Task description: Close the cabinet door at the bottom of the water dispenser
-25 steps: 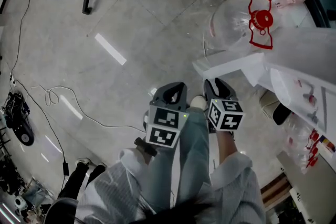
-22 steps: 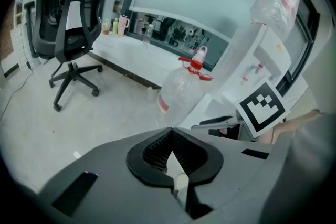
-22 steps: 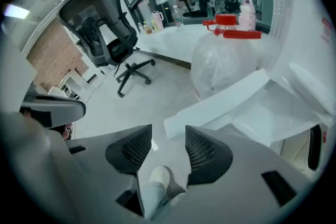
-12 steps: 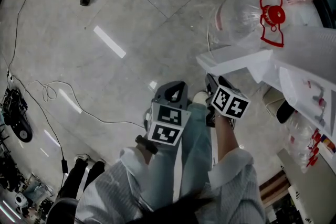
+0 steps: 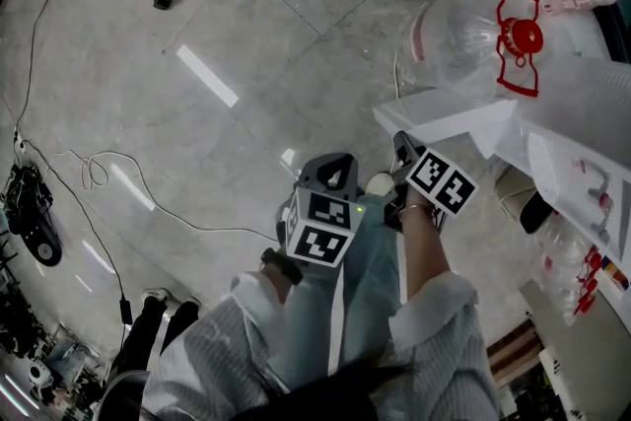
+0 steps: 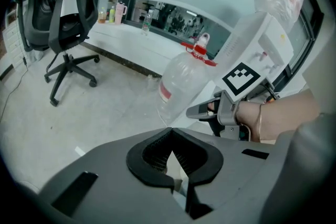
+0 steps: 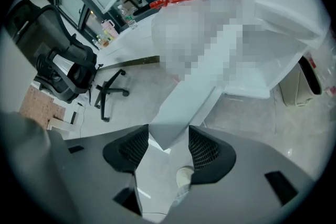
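Cabinet door (image 5: 444,118) at the foot of the water dispenser (image 5: 592,84) stands open, its white panel jutting out over the floor (image 5: 246,35). The door's free corner lies directly ahead of the right tool (image 7: 169,131) and in line between its jaws. These have just been opening and now stand wide apart, with no pad seen pressing the panel. Left tool (image 6: 171,132) is beside the right one, jaws together on nothing. Main risk: a push from here may let the thin corner slide into the gap rather than bear on a pad, so the door skews or the tool wedges. A large water bottle (image 5: 463,35) stands just beyond the door; a hard swing could knock it. The person's shoe (image 5: 378,182) is just beneath the right tool. To the left tool's outer side the floor is open, with an office chair (image 6: 68,23) well apart.
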`<state>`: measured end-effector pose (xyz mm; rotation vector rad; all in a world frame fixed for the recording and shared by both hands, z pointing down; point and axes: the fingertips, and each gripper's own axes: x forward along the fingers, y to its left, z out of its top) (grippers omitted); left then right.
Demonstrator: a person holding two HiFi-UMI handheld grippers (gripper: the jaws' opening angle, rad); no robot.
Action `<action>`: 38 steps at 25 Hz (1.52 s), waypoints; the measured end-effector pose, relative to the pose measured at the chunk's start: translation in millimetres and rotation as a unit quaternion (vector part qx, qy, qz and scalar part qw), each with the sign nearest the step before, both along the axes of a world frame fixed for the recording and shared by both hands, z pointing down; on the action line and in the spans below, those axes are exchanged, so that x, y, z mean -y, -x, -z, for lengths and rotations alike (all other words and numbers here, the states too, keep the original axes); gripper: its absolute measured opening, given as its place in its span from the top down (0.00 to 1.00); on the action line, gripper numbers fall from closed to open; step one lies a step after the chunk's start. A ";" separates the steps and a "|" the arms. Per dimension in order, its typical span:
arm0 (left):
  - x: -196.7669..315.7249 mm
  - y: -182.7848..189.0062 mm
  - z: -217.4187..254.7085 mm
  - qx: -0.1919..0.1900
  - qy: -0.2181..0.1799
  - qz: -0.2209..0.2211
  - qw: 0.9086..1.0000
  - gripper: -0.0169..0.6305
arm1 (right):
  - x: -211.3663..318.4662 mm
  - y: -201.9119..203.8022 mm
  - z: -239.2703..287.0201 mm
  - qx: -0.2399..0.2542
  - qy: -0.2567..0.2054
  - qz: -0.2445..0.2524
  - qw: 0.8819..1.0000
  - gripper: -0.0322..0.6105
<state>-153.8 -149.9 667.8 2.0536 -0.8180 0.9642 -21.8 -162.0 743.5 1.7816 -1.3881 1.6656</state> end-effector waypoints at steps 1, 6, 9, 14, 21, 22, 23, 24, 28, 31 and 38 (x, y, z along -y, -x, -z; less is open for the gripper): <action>2.2 -0.7 0.1 0.000 0.000 -0.002 1.000 0.96 | 1.5 -0.5 -0.5 -0.006 0.001 0.002 1.000 0.63; 9.3 -2.2 -0.3 0.001 0.005 -0.008 1.000 0.96 | -0.7 -0.5 -0.8 -0.020 0.006 -0.002 1.000 0.63; 9.0 -4.0 -2.8 0.006 0.013 -0.015 1.000 0.96 | -8.1 -2.7 -0.5 -0.026 0.011 0.008 1.000 0.63; 4.4 -11.7 -7.3 0.012 0.025 -0.023 0.999 0.96 | -22.9 -4.8 0.2 -0.030 0.015 0.032 0.999 0.63; -32.3 -34.4 -19.6 0.022 0.056 -0.048 0.997 0.96 | -55.6 -16.7 0.2 -0.040 0.012 0.057 0.998 0.63; -36.7 -38.5 -21.6 0.025 0.058 -0.052 0.997 0.96 | -59.9 -19.0 0.2 -0.043 0.010 0.063 0.997 0.63; -40.7 -42.8 -23.7 0.027 0.059 -0.053 0.996 0.96 | -64.0 -21.2 0.1 -0.045 0.008 0.070 0.997 0.63; -44.5 -47.4 -25.9 0.030 0.061 -0.053 0.996 0.96 | -68.6 -23.3 -0.2 -0.046 0.006 0.076 0.996 0.63; -58.3 -68.3 -29.1 0.032 0.066 -0.040 0.996 0.96 | -89.9 -35.4 -1.4 -0.044 0.007 0.098 0.994 0.63; -73.7 -85.2 -26.4 0.032 0.066 -0.038 0.997 0.96 | -110.1 -47.1 -1.4 -0.040 0.011 0.121 0.992 0.63; -108.2 -130.0 -30.9 0.037 0.067 -0.047 0.996 0.96 | -154.8 -86.6 -1.4 -0.038 0.006 0.148 0.988 0.63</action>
